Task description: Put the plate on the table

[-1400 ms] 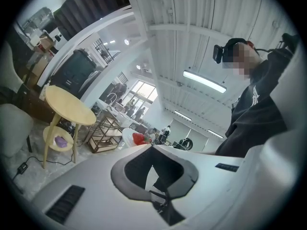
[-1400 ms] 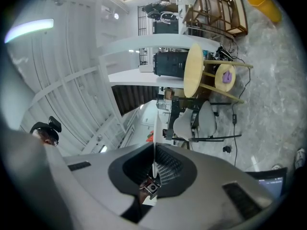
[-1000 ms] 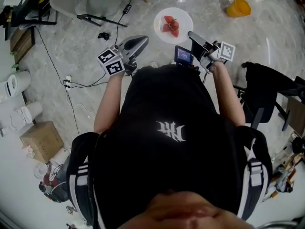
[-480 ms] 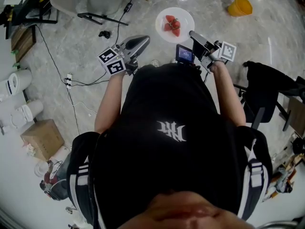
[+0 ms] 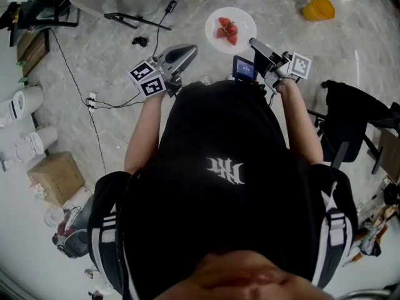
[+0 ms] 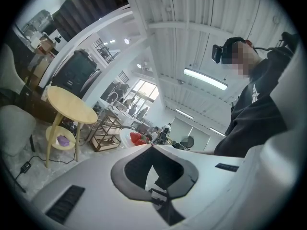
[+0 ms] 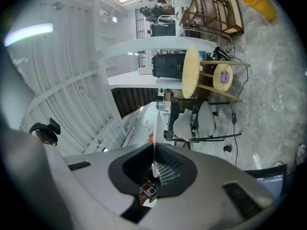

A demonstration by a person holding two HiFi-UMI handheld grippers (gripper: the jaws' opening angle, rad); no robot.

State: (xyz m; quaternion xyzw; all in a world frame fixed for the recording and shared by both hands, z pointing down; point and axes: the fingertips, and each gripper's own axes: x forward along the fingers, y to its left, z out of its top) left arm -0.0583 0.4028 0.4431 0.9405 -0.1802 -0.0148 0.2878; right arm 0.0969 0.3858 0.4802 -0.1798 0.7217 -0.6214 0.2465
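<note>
Over the grey marbled floor (image 5: pixel 112 61), the person in a black shirt (image 5: pixel 219 167) holds both tools out in front. The round yellow table (image 7: pixel 191 71) stands well beyond the plate (image 5: pixel 244 19). The white plate carries red strawberries (image 5: pixel 227 31). The right gripper (image 5: pixel 253 42) is clamped on the plate's right rim, which shows edge-on between its jaws in the right gripper view. The left gripper (image 5: pixel 187 50) sits near the plate's left side, apart from it, jaws together and empty. An orange cup (image 5: pixel 319 8) lies right of the plate.
</note>
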